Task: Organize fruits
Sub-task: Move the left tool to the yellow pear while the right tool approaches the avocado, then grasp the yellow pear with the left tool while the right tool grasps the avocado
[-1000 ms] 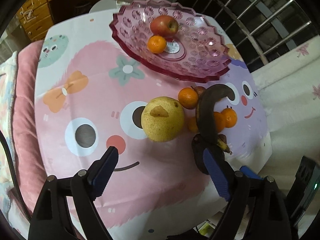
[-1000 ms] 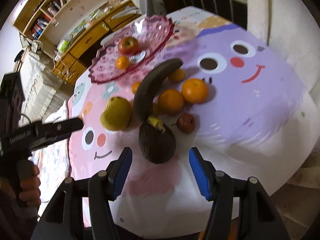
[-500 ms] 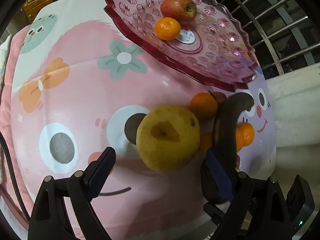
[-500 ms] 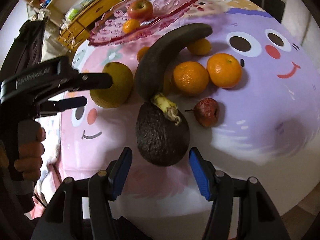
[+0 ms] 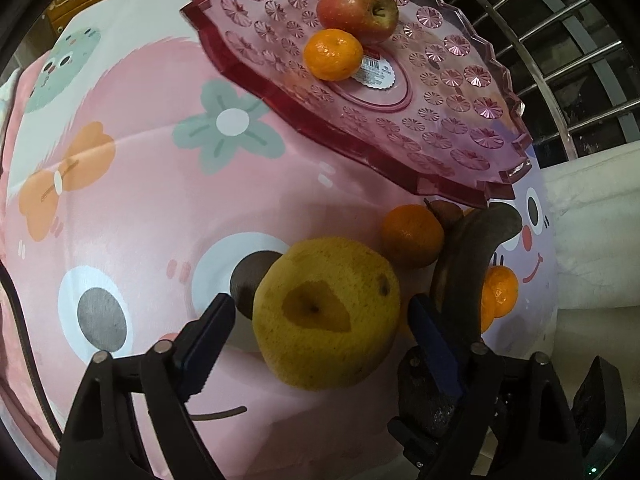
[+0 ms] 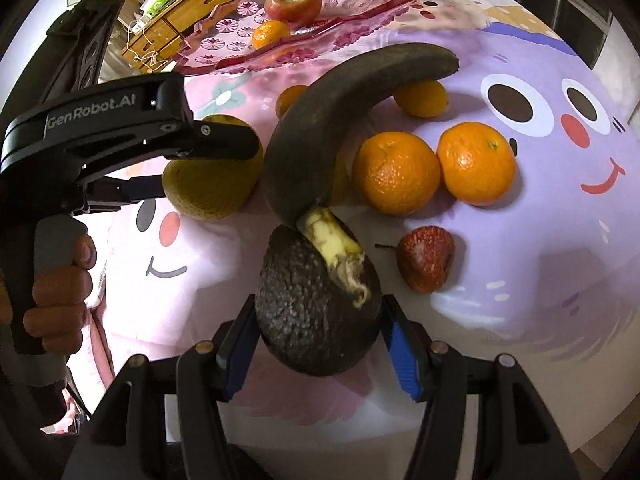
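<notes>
Both grippers are dropping closer to the fruit than a second ago. Left gripper (image 5: 320, 328) is straddling the yellow pear (image 5: 326, 314), its jaws just closing yet not visibly touching it. Right gripper (image 6: 318, 350) is bracketing the dark avocado (image 6: 316, 312), jaws part-open, contact unclear. An apple (image 5: 357, 12) and a tangerine (image 5: 333, 54) are sitting on the pink dish (image 5: 452, 120).

Bright indoor light, fisheye-warped edges
</notes>
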The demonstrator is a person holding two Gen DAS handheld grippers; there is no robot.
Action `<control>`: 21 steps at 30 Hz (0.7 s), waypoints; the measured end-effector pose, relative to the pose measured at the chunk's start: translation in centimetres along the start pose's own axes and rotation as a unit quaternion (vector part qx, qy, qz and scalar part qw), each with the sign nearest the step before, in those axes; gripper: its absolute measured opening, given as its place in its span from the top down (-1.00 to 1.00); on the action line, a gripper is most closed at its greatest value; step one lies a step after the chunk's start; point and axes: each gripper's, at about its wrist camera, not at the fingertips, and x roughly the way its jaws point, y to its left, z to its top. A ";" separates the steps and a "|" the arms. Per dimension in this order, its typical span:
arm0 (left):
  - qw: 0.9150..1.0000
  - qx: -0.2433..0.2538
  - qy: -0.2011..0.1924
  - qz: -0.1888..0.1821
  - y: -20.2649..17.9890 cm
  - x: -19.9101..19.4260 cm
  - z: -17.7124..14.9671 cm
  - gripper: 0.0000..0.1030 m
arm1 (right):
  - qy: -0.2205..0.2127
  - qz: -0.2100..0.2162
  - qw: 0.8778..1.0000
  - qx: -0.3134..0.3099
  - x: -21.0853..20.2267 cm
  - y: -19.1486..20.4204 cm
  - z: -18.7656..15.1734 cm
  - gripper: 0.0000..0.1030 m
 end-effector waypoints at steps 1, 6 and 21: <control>1.000 0.001 0.001 0.001 -0.1 0.0 0.0 -0.49 | -0.001 0.001 1.000 0.000 0.0 0.0 0.0 -0.16; 1.000 0.000 0.004 0.005 -0.5 0.5 0.2 -0.34 | -0.003 0.001 1.000 -0.008 0.0 0.1 0.1 -0.15; 1.000 0.012 0.000 0.017 -1.1 0.1 -0.4 -0.32 | 0.037 -0.028 0.998 -0.038 0.3 1.1 0.2 -0.10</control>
